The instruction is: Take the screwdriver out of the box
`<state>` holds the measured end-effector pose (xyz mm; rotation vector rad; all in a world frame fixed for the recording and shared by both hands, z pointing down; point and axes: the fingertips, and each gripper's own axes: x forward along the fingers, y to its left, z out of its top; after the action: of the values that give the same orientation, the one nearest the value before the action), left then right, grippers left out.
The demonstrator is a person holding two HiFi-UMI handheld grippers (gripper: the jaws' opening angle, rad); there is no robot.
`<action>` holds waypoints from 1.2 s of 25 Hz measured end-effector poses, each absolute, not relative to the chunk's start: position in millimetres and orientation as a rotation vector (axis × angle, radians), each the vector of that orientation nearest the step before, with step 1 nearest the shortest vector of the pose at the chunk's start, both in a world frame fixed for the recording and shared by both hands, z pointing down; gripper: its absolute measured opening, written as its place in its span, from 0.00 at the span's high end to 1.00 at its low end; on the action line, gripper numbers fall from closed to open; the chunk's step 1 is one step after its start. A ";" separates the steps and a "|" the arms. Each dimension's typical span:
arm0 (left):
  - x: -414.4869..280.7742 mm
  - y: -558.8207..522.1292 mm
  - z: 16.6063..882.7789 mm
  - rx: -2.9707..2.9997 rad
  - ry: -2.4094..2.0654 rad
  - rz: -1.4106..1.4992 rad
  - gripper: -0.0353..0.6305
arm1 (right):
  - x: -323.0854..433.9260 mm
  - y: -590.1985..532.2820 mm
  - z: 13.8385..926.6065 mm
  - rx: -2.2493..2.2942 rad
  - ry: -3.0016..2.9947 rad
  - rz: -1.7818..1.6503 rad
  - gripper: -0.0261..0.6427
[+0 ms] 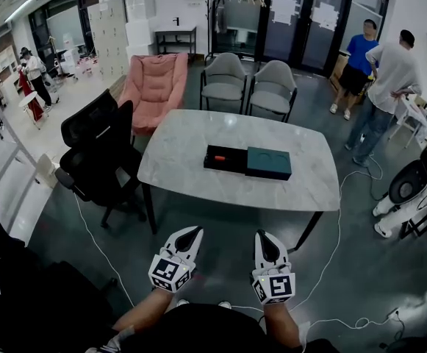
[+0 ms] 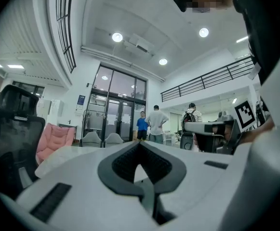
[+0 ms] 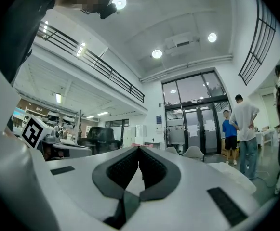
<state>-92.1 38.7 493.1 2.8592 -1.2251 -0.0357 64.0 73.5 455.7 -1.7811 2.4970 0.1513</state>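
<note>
An open black box (image 1: pixel 224 158) lies in the middle of the pale marble table (image 1: pixel 184 160), with an orange-handled screwdriver (image 1: pixel 218 157) inside it. Its dark teal lid (image 1: pixel 268 163) rests beside it on the right. Both grippers hover close to my body, well short of the table's near edge. My left gripper (image 1: pixel 195 231) is shut with nothing in it, tips meeting in the left gripper view (image 2: pixel 140 143). The right gripper (image 1: pixel 262 235) also has its jaws together and holds nothing, tips touching in the right gripper view (image 3: pixel 140 148).
A black office chair (image 1: pixel 99 153) stands left of the table, a pink lounge chair (image 1: pixel 154 83) and two grey chairs (image 1: pixel 250 83) behind it. Two people (image 1: pixel 378 87) stand at the far right. White cables (image 1: pixel 338 256) trail over the floor near the table's right leg.
</note>
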 end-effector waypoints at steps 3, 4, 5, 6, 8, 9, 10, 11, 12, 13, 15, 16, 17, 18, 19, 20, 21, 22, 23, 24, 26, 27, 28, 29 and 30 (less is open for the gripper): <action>-78.3 38.8 494.5 2.856 -1.224 -0.035 0.94 | 78.6 73.3 458.2 -1.782 2.496 0.147 0.93; -72.6 38.8 494.7 2.856 -1.226 -0.033 0.94 | 84.1 72.9 458.8 -1.780 2.498 0.144 0.93; -66.3 38.9 495.2 2.855 -1.227 -0.032 0.94 | 89.9 72.6 459.2 -1.777 2.501 0.142 0.93; -59.9 38.9 496.0 2.855 -1.228 -0.031 0.94 | 95.8 72.4 459.4 -1.772 2.505 0.140 0.93; -50.2 39.1 497.2 2.853 -1.239 -0.022 0.94 | 105.2 72.4 459.2 -1.757 2.510 0.140 0.93; -47.3 39.2 496.8 2.852 -1.247 -0.018 0.94 | 108.3 72.0 458.8 -1.746 2.514 0.141 0.93; -45.0 38.9 496.0 2.851 -1.255 -0.015 0.94 | 110.8 71.0 458.6 -1.735 2.519 0.139 0.93; -42.9 38.3 495.5 2.850 -1.262 -0.013 0.94 | 112.7 69.4 458.8 -1.725 2.524 0.137 0.93; -41.0 37.4 495.7 2.849 -1.268 -0.008 0.94 | 114.3 67.6 459.3 -1.718 2.529 0.134 0.93; -39.3 36.5 496.5 2.849 -1.272 -0.001 0.94 | 115.4 66.1 460.0 -1.711 2.532 0.131 0.93; -36.5 34.6 498.2 2.847 -1.278 0.011 0.94 | 116.7 63.6 460.6 -1.695 2.538 0.128 0.93; -35.4 33.2 498.7 2.845 -1.283 0.015 0.94 | 116.9 61.9 460.5 -1.688 2.542 0.129 0.93; -34.8 31.2 499.0 2.842 -1.288 0.017 0.94 | 117.0 59.8 460.3 -1.681 2.547 0.130 0.93; -34.5 28.8 499.6 2.839 -1.292 0.018 0.94 | 116.8 57.3 460.4 -1.676 2.552 0.133 0.93; -34.5 26.0 500.6 2.836 -1.295 0.018 0.94 | 116.6 54.6 460.6 -1.671 2.557 0.135 0.93; -34.3 22.7 501.5 2.835 -1.298 0.018 0.94 | 116.6 51.6 460.9 -1.668 2.560 0.138 0.93; -33.9 19.1 502.0 2.834 -1.302 0.017 0.94 | 117.0 48.4 460.9 -1.664 2.563 0.143 0.93; -33.3 15.6 502.1 2.834 -1.305 0.016 0.94 | 117.6 45.1 460.7 -1.661 2.567 0.148 0.93; -32.7 12.2 502.3 2.834 -1.308 0.015 0.94 | 118.3 42.0 460.7 -1.659 2.570 0.152 0.93; -32.2 8.6 502.8 2.834 -1.310 0.014 0.94 | 119.1 38.9 460.8 -1.658 2.574 0.156 0.93; -31.3 1.0 504.1 2.830 -1.311 0.012 0.94 | 120.7 32.0 461.2 -1.660 2.578 0.160 0.93; -31.1 -3.3 504.8 2.827 -1.311 0.011 0.94 | 121.2 27.9 461.5 -1.661 2.580 0.161 0.93; -31.1 -7.9 505.4 2.826 -1.312 0.010 0.94 | 121.2 23.3 461.9 -1.661 2.584 0.162 0.93; -31.3 -12.8 505.8 2.825 -1.312 0.010 0.94 | 120.7 18.3 462.4 -1.659 2.589 0.164 0.93; -31.4 -17.9 506.1 2.825 -1.312 0.009 0.94 | 120.1 13.3 462.8 -1.657 2.594 0.166 0.93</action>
<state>-31.4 -17.9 506.1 2.8247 -1.3115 0.0086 120.1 13.3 462.8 -1.6572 2.5936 0.1656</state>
